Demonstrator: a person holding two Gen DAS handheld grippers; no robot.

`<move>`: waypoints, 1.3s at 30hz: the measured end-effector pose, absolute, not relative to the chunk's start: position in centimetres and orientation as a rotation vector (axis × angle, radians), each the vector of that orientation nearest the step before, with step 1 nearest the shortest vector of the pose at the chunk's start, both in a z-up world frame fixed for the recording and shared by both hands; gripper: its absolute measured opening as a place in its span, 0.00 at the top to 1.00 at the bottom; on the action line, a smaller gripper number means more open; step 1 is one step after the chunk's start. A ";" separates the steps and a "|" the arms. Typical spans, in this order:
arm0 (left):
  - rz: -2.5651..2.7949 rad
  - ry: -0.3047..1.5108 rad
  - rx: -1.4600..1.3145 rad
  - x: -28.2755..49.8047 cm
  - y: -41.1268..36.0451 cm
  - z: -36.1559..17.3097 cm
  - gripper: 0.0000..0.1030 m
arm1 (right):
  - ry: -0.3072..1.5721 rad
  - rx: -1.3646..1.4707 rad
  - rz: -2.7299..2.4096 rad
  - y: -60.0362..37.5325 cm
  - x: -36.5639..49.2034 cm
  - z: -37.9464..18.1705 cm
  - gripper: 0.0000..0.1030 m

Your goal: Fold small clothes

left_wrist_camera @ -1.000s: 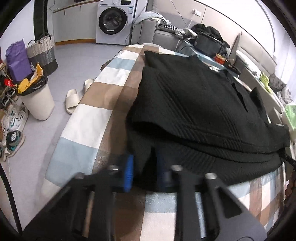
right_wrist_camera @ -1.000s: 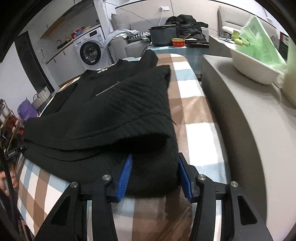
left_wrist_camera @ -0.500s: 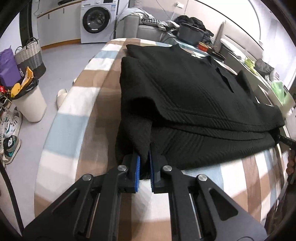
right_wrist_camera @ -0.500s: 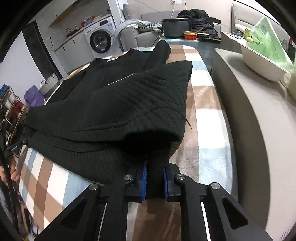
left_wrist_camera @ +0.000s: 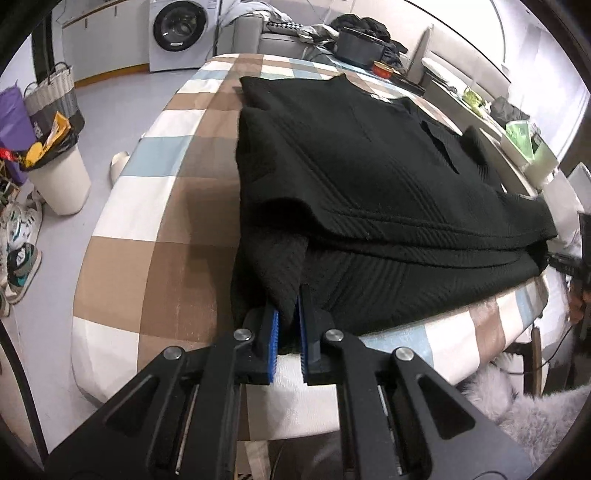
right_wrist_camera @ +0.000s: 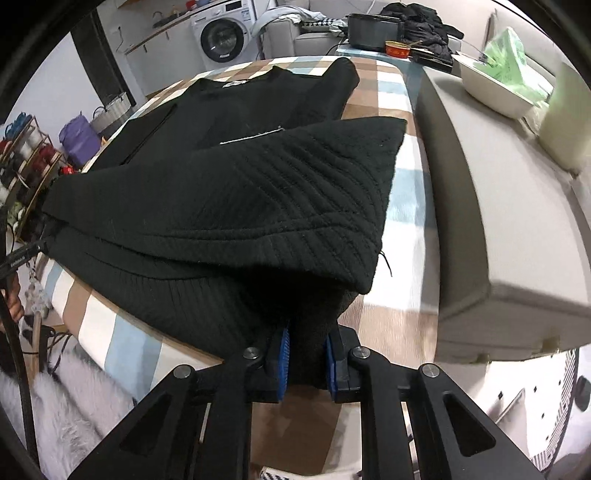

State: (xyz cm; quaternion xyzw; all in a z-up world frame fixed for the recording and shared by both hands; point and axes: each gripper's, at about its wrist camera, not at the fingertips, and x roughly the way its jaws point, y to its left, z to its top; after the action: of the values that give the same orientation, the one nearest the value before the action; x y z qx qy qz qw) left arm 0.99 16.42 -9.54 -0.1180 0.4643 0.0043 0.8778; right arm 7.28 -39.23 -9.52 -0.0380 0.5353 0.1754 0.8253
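The black knitted sweater (left_wrist_camera: 369,177) lies spread over a surface (left_wrist_camera: 155,229) covered in a checked cloth of brown, white and pale blue squares, with its near hem doubled back on itself. We see our left gripper (left_wrist_camera: 287,325) pinching the near left corner of the knit between its blue pads (left_wrist_camera: 273,343), pressed almost together on the fabric. Our right gripper (right_wrist_camera: 306,354) pinches a thicker bunch of the near right corner; its jaws have just closed onto that fabric.

Around the surface we see a pale floor, with a white washing machine (left_wrist_camera: 176,33) against the far wall. Beside it stands a grey sofa (left_wrist_camera: 266,29) piled with clothes. To the left sit a white bin (left_wrist_camera: 61,177) lined with a black bag, a woven basket (left_wrist_camera: 55,96), a purple bag and several shoes (left_wrist_camera: 20,258). At the far end of the surface rest a dark pot (right_wrist_camera: 375,26) and a small red tin (right_wrist_camera: 398,48). On the right runs a grey counter (right_wrist_camera: 491,206) carrying a white basin (right_wrist_camera: 487,86) with green bags.
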 end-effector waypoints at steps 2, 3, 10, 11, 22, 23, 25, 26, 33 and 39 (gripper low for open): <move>0.021 0.948 -0.279 1.0 17.0 -9.1 0.94 | 1.121 -0.055 0.353 -39.5 7.7 -9.5 0.82; 0.034 0.934 -0.295 1.0 17.4 -8.7 0.90 | 1.112 -0.046 0.345 -39.6 7.7 -9.5 0.82; 0.070 0.833 -0.389 0.5 19.2 -6.5 0.54 | 0.988 0.007 0.340 -40.0 7.4 -6.5 0.58; 0.067 0.818 -0.397 0.5 19.3 -6.1 0.51 | 0.971 0.015 0.340 -40.3 7.3 -6.0 0.58; -0.031 0.876 -0.454 2.3 18.0 -7.2 0.49 | 0.983 0.140 0.475 -39.7 6.4 -5.4 0.58; -0.024 0.882 -0.457 2.7 18.1 -7.6 0.49 | 0.998 0.147 0.471 -39.6 6.3 -6.0 0.58; -0.008 0.897 -0.475 3.4 18.4 -8.4 0.49 | 1.014 0.164 0.470 -39.4 6.6 -6.8 0.58; -0.004 0.901 -0.486 3.8 18.6 -8.8 0.49 | 1.024 0.175 0.468 -39.5 6.7 -7.2 0.58; 0.016 0.890 -0.529 5.3 19.1 -9.9 0.49 | 1.050 0.201 0.461 -39.6 6.9 -8.5 0.58; 0.035 0.887 -0.491 4.4 18.9 -8.9 0.49 | 1.059 0.205 0.450 -39.8 6.9 -8.9 0.58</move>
State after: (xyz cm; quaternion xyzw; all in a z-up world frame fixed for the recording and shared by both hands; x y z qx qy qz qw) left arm 4.44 18.88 -8.92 -0.2351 0.4247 0.0170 0.8741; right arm 6.92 -39.81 -8.86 0.0967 0.4998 0.2126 0.8340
